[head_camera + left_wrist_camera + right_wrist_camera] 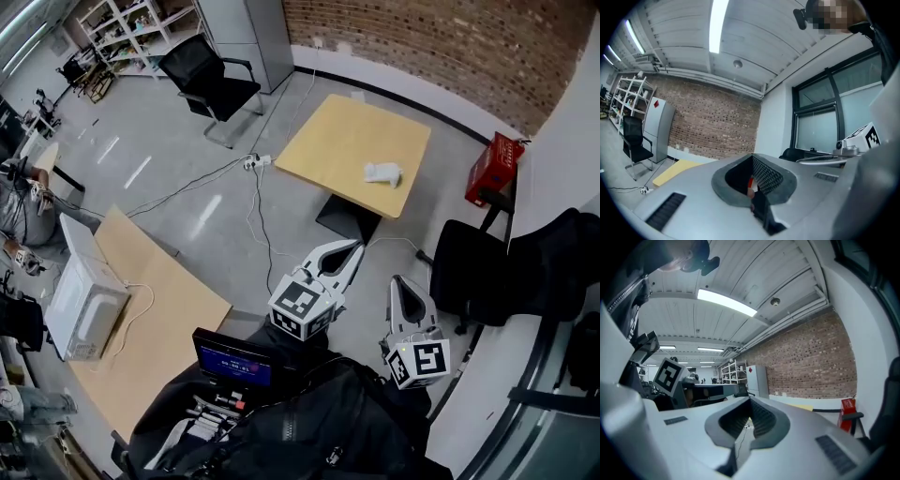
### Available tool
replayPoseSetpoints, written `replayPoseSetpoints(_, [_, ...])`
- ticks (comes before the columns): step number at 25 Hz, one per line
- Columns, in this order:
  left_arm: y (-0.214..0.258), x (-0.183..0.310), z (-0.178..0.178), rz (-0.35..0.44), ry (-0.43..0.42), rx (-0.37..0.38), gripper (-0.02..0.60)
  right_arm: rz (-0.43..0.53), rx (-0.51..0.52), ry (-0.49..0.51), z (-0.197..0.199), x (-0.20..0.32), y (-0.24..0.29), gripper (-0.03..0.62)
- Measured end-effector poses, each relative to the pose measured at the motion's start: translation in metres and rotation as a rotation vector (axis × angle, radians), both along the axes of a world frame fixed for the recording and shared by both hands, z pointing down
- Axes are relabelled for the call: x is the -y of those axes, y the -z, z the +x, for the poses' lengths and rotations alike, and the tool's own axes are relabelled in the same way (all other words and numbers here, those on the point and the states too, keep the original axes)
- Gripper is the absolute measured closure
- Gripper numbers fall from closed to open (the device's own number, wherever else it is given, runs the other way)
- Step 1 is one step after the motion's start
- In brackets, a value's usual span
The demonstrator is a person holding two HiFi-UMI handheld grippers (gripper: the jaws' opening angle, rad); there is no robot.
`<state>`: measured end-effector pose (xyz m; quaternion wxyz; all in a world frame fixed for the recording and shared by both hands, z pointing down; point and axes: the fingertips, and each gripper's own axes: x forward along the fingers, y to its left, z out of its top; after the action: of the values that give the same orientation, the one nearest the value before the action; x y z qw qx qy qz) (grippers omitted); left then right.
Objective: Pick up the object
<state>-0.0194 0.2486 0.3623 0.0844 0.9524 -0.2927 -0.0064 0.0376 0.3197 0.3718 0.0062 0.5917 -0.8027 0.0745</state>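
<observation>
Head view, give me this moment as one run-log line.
left gripper: shut, empty | right gripper: shut, empty | white object: on table, untouched | stage: both grippers short of table

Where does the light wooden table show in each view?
Head view: the table, upper centre, with a white object on it.
Left gripper view: lower left, below the brick wall.
Right gripper view: thin pale strip right of centre, left of the red box.
Shared landmark: the brick wall.
</observation>
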Motion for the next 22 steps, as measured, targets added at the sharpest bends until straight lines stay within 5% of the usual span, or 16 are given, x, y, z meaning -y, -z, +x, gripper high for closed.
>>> replayPoseSetpoints(22, [-0.016,0.177,-0.021,-0.081,-0.033,-0.027,0.581,-0.025,-0.053,0.003,-0.035,0.168,0.001,0.589])
